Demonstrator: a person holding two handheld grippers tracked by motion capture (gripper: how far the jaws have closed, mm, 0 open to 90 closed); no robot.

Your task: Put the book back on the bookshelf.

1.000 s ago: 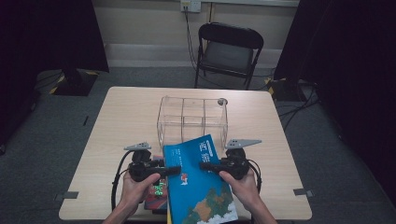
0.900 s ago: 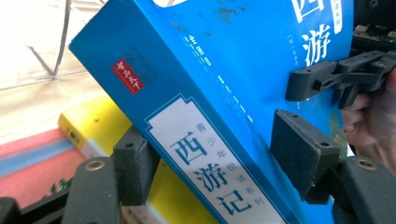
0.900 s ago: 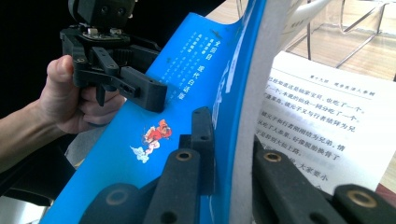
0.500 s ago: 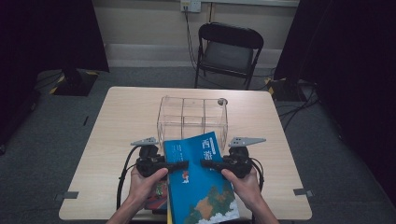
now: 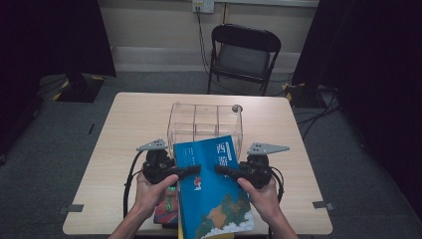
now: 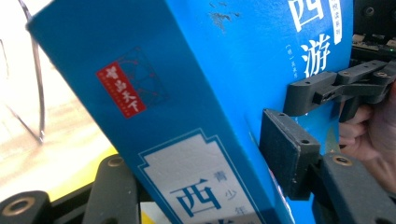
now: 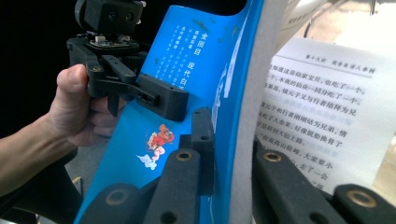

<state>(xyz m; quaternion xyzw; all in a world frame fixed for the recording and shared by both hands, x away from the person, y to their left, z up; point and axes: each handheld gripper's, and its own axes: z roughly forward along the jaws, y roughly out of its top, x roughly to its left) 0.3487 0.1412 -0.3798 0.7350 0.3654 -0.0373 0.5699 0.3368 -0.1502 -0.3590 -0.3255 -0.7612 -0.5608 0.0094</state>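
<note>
One blue book (image 5: 211,191) is held above the near edge of the table (image 5: 124,129), gripped from both sides by two tools. The left tool (image 5: 191,170) clamps the left edge of the book; its jaws have just been closing, and in the left gripper view one black pad (image 6: 287,156) presses on the blue cover while the other jaw sits behind the spine side, so the book (image 6: 210,93) lies between them. The right tool (image 5: 223,172) is closed on the right edge of the book; in the right gripper view its jaws pinch the cover and a block of white page edges, with one printed page (image 7: 327,116) standing open beside them. The same view shows the left tool (image 7: 159,100) farther off on the back cover (image 7: 187,60), held by one hand (image 7: 79,107). Two hands are in the high view, the left hand (image 5: 152,191) and the right hand (image 5: 261,196), one on each tool. Each tool carries one grey three-cornered plate. Beneath the raised book, at the near edge of the table, lies a small stack of other books (image 5: 166,209); their number cannot be counted. One clear plastic organizer (image 5: 204,122) with several compartments stands just beyond the book at mid-table. One black folding chair (image 5: 244,55) stands behind the table.
</note>
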